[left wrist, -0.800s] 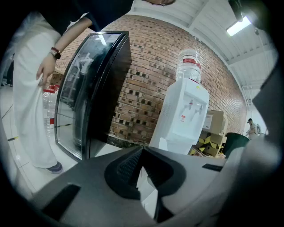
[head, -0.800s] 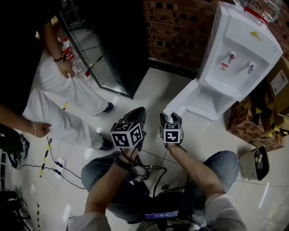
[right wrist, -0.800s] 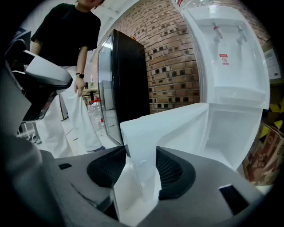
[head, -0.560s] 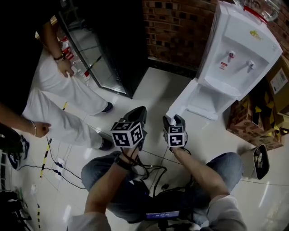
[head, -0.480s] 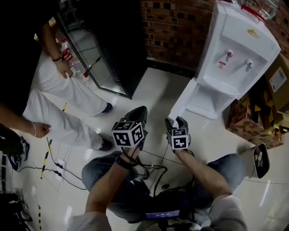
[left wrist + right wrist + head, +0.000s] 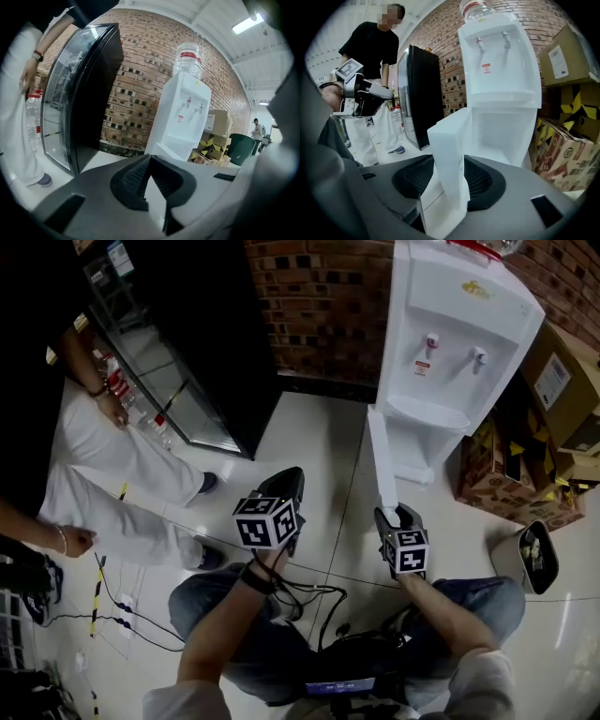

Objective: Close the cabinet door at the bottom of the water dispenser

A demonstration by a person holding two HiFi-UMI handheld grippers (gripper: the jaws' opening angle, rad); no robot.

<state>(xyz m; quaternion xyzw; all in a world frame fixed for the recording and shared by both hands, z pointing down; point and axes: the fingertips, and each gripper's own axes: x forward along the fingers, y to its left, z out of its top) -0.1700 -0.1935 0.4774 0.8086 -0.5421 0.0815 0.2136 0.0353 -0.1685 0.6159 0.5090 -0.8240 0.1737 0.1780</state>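
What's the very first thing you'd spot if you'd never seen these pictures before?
The tall white water dispenser stands against the brick wall, top right in the head view, and its bottom cabinet door sticks straight out toward the person. The right gripper is clamped on that door's free edge. At the left stands a big black glass-fronted cooler.

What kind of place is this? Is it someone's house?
Probably a shop's back room or workplace, not a house: there's a drinks cooler, a water dispenser and cardboard boxes by a brick wall.
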